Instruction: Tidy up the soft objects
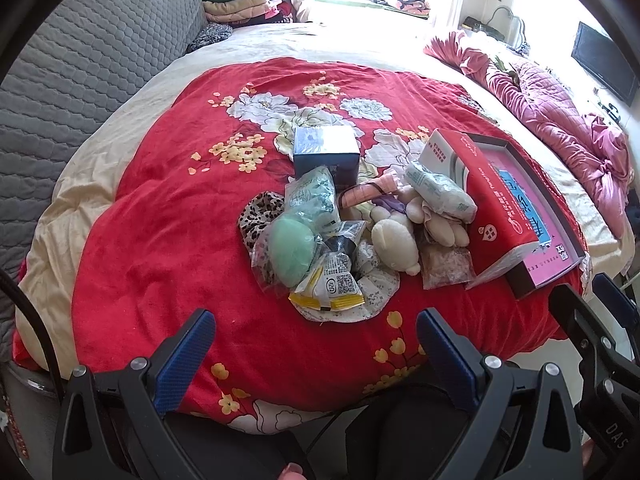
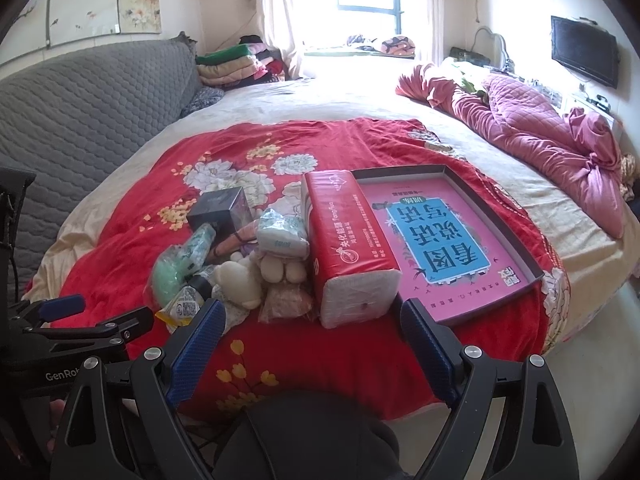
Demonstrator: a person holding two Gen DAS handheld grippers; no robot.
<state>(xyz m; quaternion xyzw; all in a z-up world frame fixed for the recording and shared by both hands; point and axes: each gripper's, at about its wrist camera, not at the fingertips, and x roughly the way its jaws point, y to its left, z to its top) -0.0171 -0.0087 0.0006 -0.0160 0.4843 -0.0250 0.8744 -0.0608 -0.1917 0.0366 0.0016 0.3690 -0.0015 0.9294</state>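
A pile of soft things lies on the red floral blanket (image 1: 160,240): a green puff in a clear bag (image 1: 289,249), a cream plush toy (image 1: 394,243), a leopard-print cloth (image 1: 260,210), a small tissue pack (image 1: 438,192) and a yellow sachet (image 1: 332,288). A red tissue pack (image 2: 346,240) leans on a dark tray with a pink and blue book (image 2: 444,240). My left gripper (image 1: 316,344) is open and empty, just short of the pile. My right gripper (image 2: 310,336) is open and empty in front of the red tissue pack.
A dark blue box (image 1: 326,156) stands behind the pile. A grey quilted headboard (image 1: 80,80) runs along the left. A crumpled pink quilt (image 2: 540,132) lies at the right. Folded blankets (image 2: 232,64) sit by the window. A TV (image 2: 584,56) hangs on the right wall.
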